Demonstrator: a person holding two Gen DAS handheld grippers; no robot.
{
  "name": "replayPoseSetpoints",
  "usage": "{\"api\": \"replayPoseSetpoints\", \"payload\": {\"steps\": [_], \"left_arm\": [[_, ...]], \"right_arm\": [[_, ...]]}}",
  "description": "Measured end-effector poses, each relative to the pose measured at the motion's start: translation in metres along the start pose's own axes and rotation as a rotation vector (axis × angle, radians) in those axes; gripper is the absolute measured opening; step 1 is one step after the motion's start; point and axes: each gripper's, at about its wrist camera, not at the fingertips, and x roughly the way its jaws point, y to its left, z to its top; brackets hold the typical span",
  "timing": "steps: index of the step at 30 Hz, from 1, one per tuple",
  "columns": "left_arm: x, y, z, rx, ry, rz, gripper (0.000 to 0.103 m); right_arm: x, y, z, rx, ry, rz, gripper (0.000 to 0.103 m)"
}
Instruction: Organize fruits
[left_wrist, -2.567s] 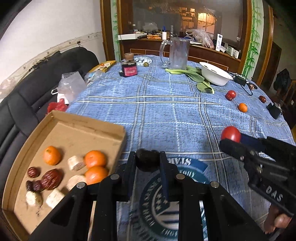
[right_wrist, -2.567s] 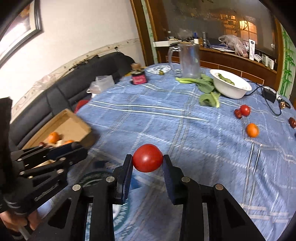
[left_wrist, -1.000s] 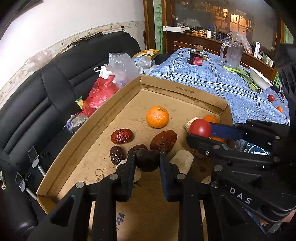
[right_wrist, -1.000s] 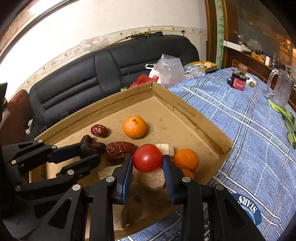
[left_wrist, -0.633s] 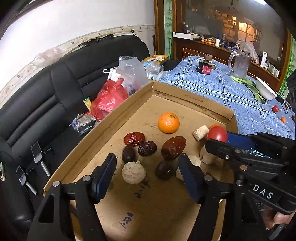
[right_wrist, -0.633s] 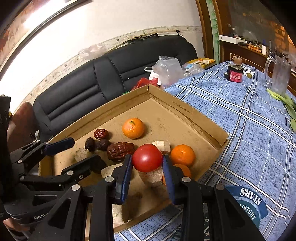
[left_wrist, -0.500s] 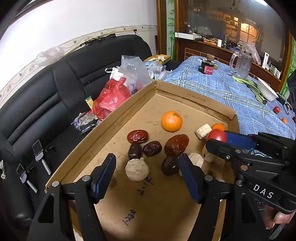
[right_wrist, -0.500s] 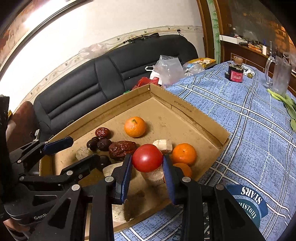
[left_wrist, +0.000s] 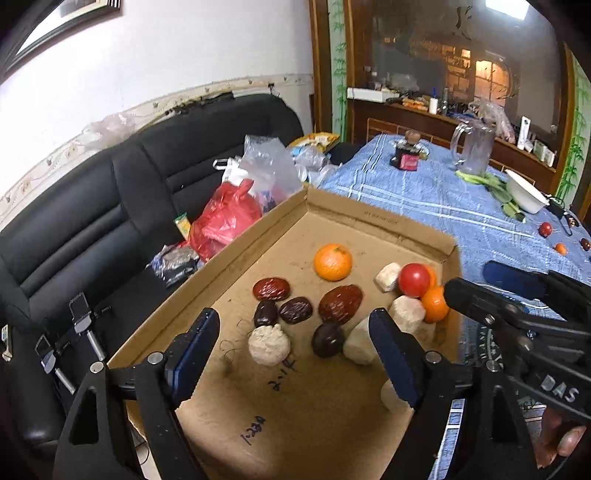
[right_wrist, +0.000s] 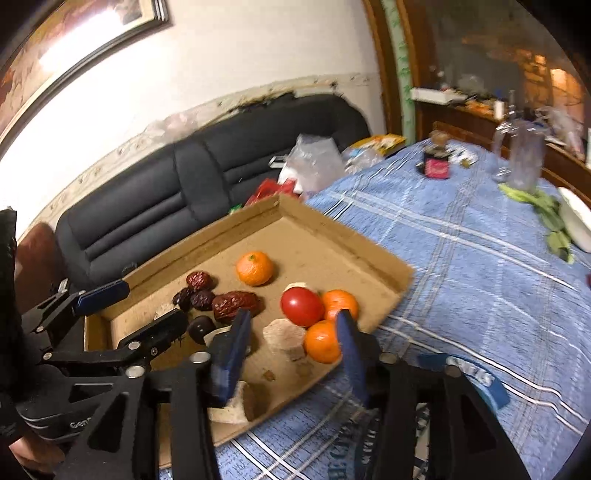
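Note:
A cardboard tray (left_wrist: 369, 218) (right_wrist: 332, 229) holds oranges, dark red dates and pale lumps. My left gripper (left_wrist: 295, 347) hangs over its near part, jaws opening wide and nothing between them. A dark date (left_wrist: 327, 339) lies on the cardboard just beyond its fingers. The red tomato (left_wrist: 413, 279) (right_wrist: 302, 306) rests in the tray against two oranges (right_wrist: 325, 341). My right gripper (right_wrist: 293, 332) is just behind the tomato, jaws opening, pads off it. From the left wrist view the right gripper (left_wrist: 495, 286) reaches in from the right.
A black sofa (left_wrist: 110, 206) with red and clear plastic bags (left_wrist: 236, 210) lies beyond the tray. The blue checked tablecloth (right_wrist: 461, 266) carries a glass jug (left_wrist: 472, 153), a white bowl (left_wrist: 524, 192), a small jar and a few loose fruits (left_wrist: 545, 229).
Both grippers have gone from shut to open and drawn back and up. The dark date has left the left gripper and the tomato has left the right; both lie in the tray.

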Motion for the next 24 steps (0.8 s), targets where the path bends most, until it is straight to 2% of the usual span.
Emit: {"api": "replayPoseSetpoints", "payload": {"steps": [2, 12, 20, 24], "left_arm": [[-0.005, -0.005, 0.001, 0.007, -0.023, -0.003, 0.089], [-0.036, -0.03, 0.004, 0.043, -0.138, -0.029, 0.096], [-0.047, -0.047, 0.004, 0.059, -0.165, -0.048, 0.096], [-0.048, -0.051, 0.003, 0.069, -0.166, -0.046, 0.096]], "right_arm": [[-0.011, -0.001, -0.002, -0.005, -0.033, -0.028, 0.07], [-0.057, -0.018, -0.02, 0.032, -0.113, -0.134, 0.085], [-0.079, -0.033, -0.031, 0.065, -0.136, -0.156, 0.09], [-0.08, -0.038, -0.033, 0.089, -0.134, -0.139, 0.09]]}}
